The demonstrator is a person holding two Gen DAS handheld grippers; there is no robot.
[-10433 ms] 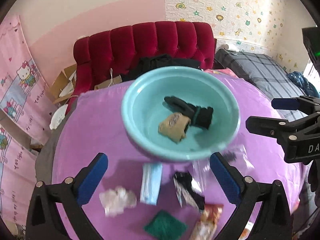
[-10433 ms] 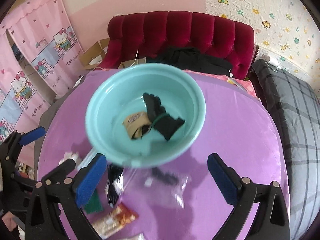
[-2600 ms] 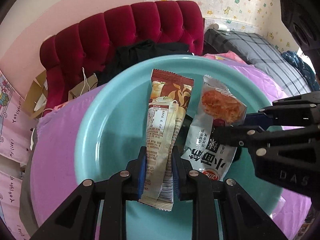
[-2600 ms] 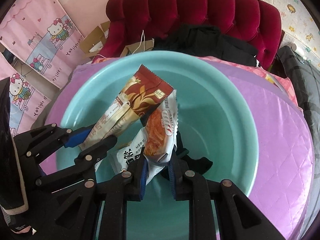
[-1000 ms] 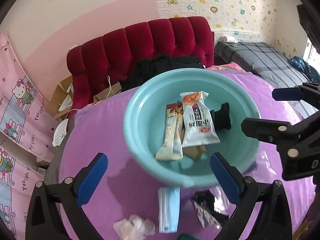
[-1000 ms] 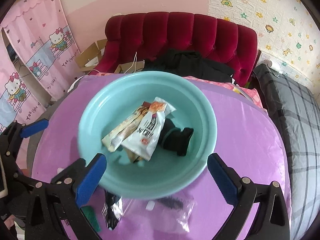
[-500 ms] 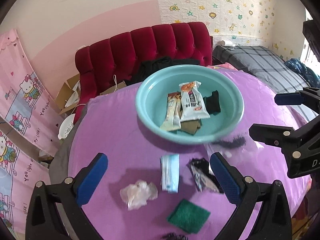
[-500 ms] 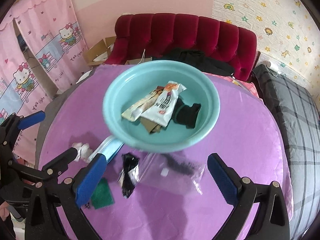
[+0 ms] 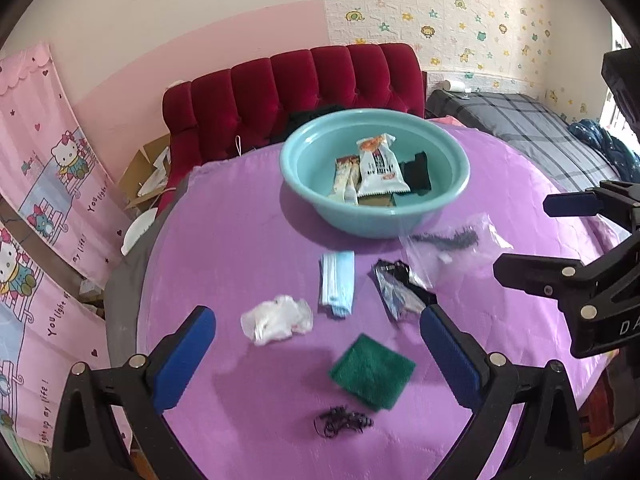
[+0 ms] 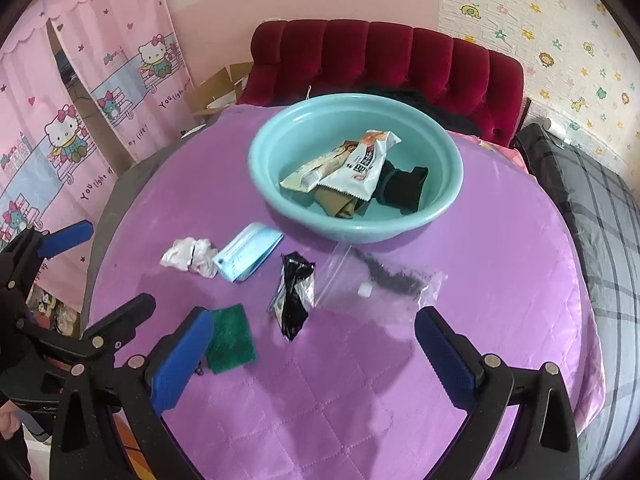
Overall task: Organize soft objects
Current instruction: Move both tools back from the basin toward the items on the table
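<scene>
Snack packets point(image 9: 370, 172), socks point(image 9: 416, 170) in basin point(image 9: 304, 184).

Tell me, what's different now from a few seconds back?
Both snack packets were let go into the teal basin; both grippers, left and right, backed away with jaws open. The face mask, green pad and clear bag stayed put.

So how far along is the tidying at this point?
Partly done. The teal basin already holds two snack packets, a black sock and a tan item. Nothing is in hand: the left hand-held gripper and right hand-held gripper are both open. On the purple cloth remain a face mask, tissue, green pad, foil wrapper, clear bag and a black tangle.
</scene>
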